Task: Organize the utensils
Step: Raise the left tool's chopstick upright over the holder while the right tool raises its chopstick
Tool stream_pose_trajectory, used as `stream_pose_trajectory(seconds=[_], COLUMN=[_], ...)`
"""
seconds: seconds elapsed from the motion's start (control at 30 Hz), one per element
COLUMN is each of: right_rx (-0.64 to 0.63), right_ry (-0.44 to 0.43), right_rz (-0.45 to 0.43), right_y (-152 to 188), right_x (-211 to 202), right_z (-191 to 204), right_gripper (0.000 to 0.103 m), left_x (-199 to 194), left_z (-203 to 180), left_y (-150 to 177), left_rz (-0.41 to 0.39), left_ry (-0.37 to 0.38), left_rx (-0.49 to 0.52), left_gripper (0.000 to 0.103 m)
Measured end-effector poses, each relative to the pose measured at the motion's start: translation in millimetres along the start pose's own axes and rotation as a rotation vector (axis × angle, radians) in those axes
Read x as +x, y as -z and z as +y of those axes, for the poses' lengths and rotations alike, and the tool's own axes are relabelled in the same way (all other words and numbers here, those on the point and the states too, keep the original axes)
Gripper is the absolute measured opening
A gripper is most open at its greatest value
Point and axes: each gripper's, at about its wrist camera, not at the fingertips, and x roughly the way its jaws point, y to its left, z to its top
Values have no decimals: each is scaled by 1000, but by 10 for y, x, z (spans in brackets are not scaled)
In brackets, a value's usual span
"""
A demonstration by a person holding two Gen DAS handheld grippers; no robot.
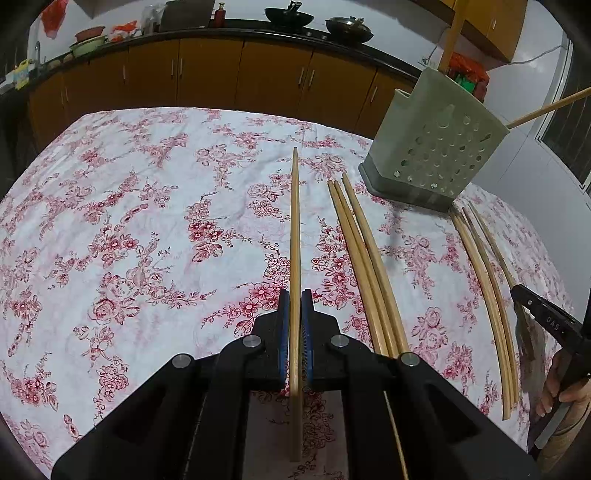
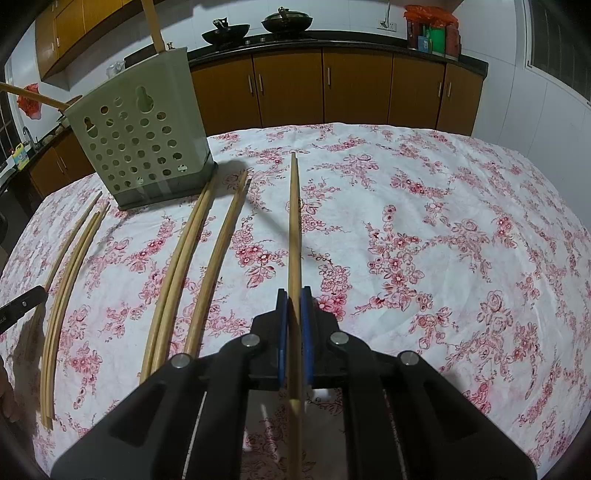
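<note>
1. The left gripper [image 1: 294,306] is closed on a single wooden chopstick [image 1: 294,229], its blue pads pressed against both sides of the stick, which runs forward from the jaws above the floral tablecloth [image 1: 147,229] covering the counter.
2. The right gripper [image 2: 294,304] is likewise clamped on its own chopstick [image 2: 294,221], which points straight ahead, with its rear end passing back between the fingers.
3. A perforated green utensil holder [image 1: 439,144] stands upright on the cloth near the far edge; in the right wrist view it sits to the front left [image 2: 142,140].
4. Two sticks lean out of the holder's top: a broad wooden handle [image 1: 452,37] and a thin chopstick angled sideways [image 1: 546,109].
5. A loose group of three chopsticks [image 1: 364,258] lies on the cloth, tips just beside the holder's base.
6. A second loose group [image 1: 487,280] lies further along, well apart from the first.
7. Brown cabinets [image 2: 354,88] run behind the counter, with two dark woks [image 2: 286,20] on top.
</note>
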Motion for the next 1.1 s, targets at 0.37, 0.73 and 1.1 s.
stream_pose_trajectory(seconds=[0.37, 0.73, 1.1], right_rx=[3, -11, 20], right_ry=[0, -2, -27], right_rz=[-1, -1, -229], right_y=[15, 78, -298], right_x=[-11, -72, -827], right_z=[-5, -10, -87], right_gripper=[9, 9, 8], left_x=[-4, -92, -673], left_z=[-11, -114, -132], left_y=[6, 137, -313], left_rz=[0, 7, -182], left_ry=[-10, -53, 7], left_rx=[11, 86, 67], left_gripper=[8, 8, 7])
